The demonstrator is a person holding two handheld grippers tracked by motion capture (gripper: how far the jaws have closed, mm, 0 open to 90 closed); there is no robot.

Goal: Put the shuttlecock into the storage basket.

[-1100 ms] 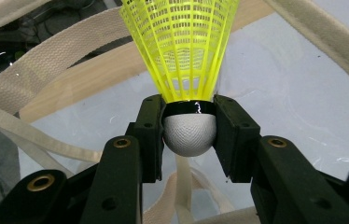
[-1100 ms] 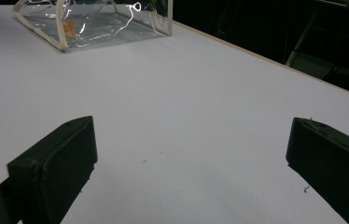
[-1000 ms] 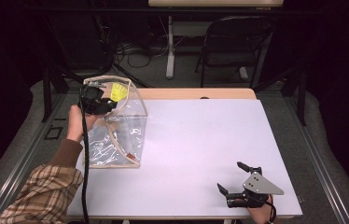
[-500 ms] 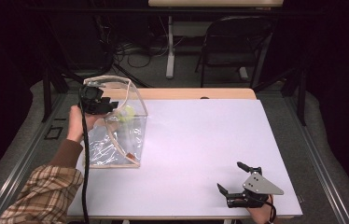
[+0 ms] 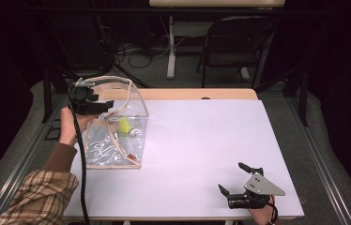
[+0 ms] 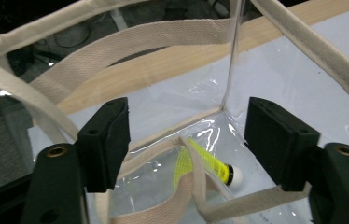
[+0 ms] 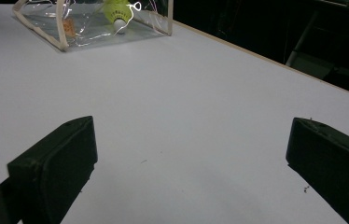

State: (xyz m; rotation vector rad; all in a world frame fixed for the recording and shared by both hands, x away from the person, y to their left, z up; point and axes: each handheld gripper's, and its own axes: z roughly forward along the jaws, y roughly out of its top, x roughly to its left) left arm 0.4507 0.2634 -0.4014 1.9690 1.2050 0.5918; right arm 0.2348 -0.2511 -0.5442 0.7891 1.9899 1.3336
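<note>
A clear plastic bag (image 5: 117, 136) with cream webbing trim stands on the left part of the white table (image 5: 202, 140), its mouth open upward. Inside it, on the bag's floor toward the far right corner, lies a yellow shuttlecock (image 5: 125, 126), on its side with its white cork tip pointing away from the bag's left wall. The left gripper (image 5: 99, 107) hovers at the bag's upper left rim, over the opening, with its jaws spread apart and nothing between them; in the left gripper view the shuttlecock (image 6: 207, 167) sits well below and between the two black jaws, partly crossed by a webbing handle (image 6: 196, 186). The right gripper (image 5: 233, 180) rests on the table well apart from the bag, near the front right edge, its jaws also spread wide and empty; in the right gripper view the bag (image 7: 93, 23) and shuttlecock (image 7: 116, 13) lie far beyond its jaws.
</note>
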